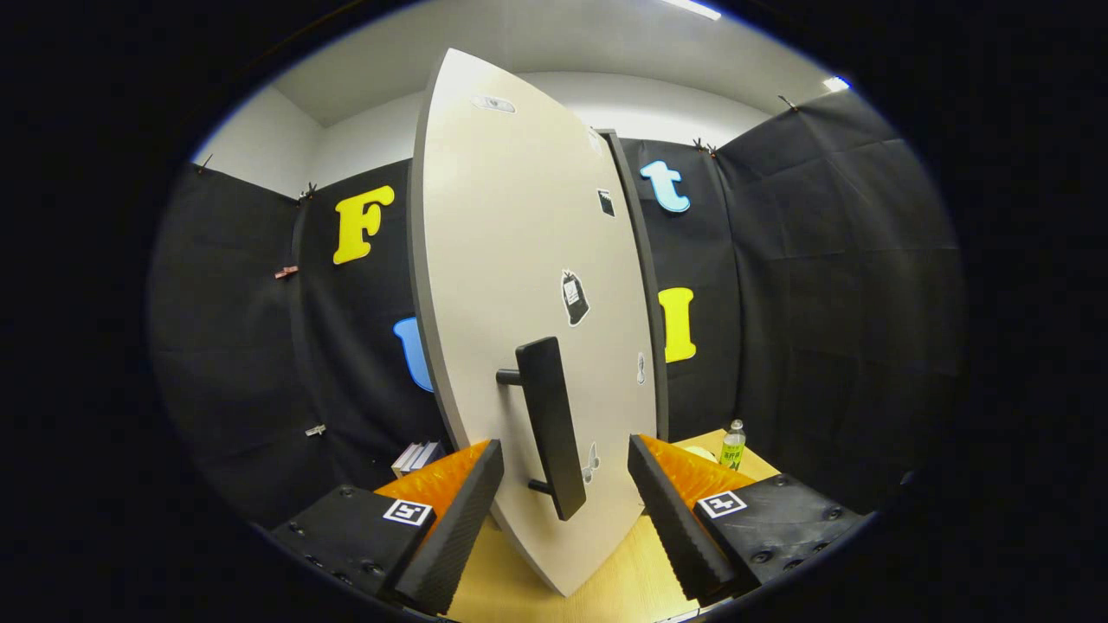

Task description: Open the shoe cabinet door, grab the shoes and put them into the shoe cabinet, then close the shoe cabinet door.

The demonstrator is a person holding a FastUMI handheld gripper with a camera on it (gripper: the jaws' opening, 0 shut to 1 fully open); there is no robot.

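Tongs (567, 484) wide open, holding nothing, either side of handle (551, 428) on cabinet door (511, 260), w/o touching.

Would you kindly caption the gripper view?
Open tongs straddle the dark handle on the shoe cabinet door.

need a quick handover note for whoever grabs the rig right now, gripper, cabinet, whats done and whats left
Gripper: fingers open, one on each side of the black door handle, not touching it.
Shoe cabinet door: pale panel with stickers, standing just ahead of the fingers on the wooden table; whether it is shut or ajar cannot be told.
A green bottle and some books stand on the table beyond the fingers.
Done: gripper lined up on the handle.
Left: close on the handle, work the door, shoes in, door closed.
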